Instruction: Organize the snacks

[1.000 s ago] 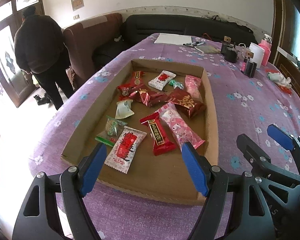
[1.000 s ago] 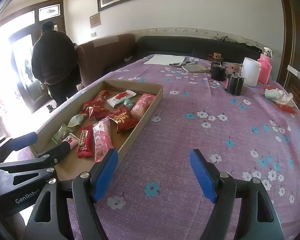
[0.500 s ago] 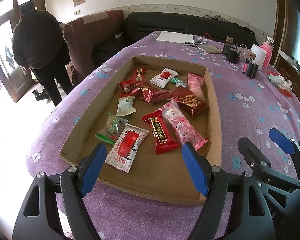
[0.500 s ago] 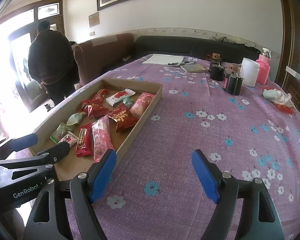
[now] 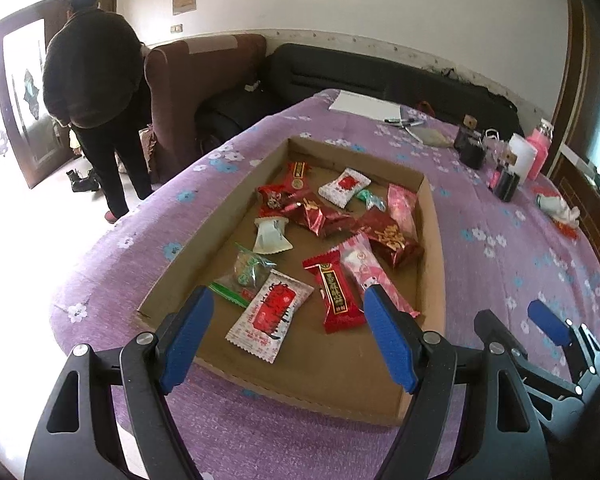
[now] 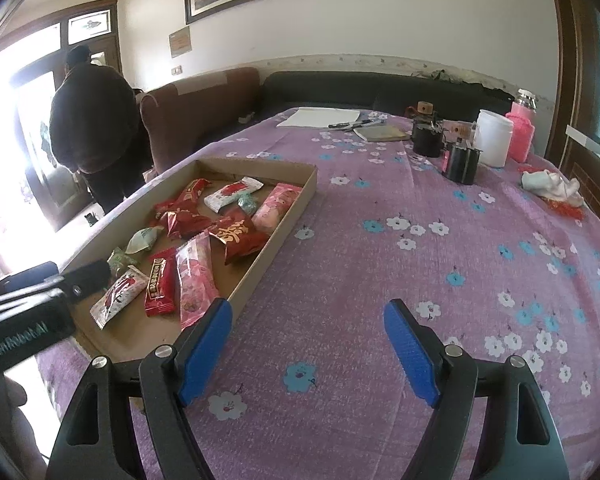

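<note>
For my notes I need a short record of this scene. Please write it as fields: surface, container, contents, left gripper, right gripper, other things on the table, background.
surface: table under a purple flowered cloth
container: shallow cardboard tray, open top
contents: loose wrapped snacks, among them a white-and-red packet, a red bar, a pink packet
left gripper: open, empty, over the tray's near end
right gripper: open, empty, over bare cloth beside the tray
other things: white cup, pink bottle, paper sheet
background: person standing at the door, back turned
</note>
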The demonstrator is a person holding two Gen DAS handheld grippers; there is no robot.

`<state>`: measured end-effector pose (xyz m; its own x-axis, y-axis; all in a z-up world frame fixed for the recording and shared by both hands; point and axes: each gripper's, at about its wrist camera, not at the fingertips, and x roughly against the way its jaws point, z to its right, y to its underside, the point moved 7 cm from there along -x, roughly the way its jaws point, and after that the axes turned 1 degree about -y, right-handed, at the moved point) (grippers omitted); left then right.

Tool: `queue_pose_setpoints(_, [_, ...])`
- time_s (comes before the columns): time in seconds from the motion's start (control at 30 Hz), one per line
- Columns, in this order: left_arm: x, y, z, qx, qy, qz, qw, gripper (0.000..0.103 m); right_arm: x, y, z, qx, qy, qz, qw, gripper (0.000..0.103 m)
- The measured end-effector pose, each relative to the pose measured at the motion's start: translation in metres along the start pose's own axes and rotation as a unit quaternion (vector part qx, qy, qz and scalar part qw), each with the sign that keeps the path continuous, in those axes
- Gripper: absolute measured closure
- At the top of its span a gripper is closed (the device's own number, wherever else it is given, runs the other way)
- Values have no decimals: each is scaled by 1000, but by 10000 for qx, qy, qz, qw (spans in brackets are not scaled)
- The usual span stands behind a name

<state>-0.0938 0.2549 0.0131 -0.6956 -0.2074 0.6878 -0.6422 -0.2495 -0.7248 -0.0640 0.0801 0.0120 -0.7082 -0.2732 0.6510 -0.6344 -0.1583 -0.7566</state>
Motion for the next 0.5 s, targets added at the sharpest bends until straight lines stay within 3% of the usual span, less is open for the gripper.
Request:
queue_pose_setpoints(0.27, [8, -4, -8, 196, -18, 236, 9995, 25, 5, 0, 0, -4, 113, 97, 9999, 22])
queue_pose_setpoints(0.5, [50, -19, -22, 523, -278, 1188, 9911, 25, 20, -2, -7, 134, 180, 310, 9993, 22])
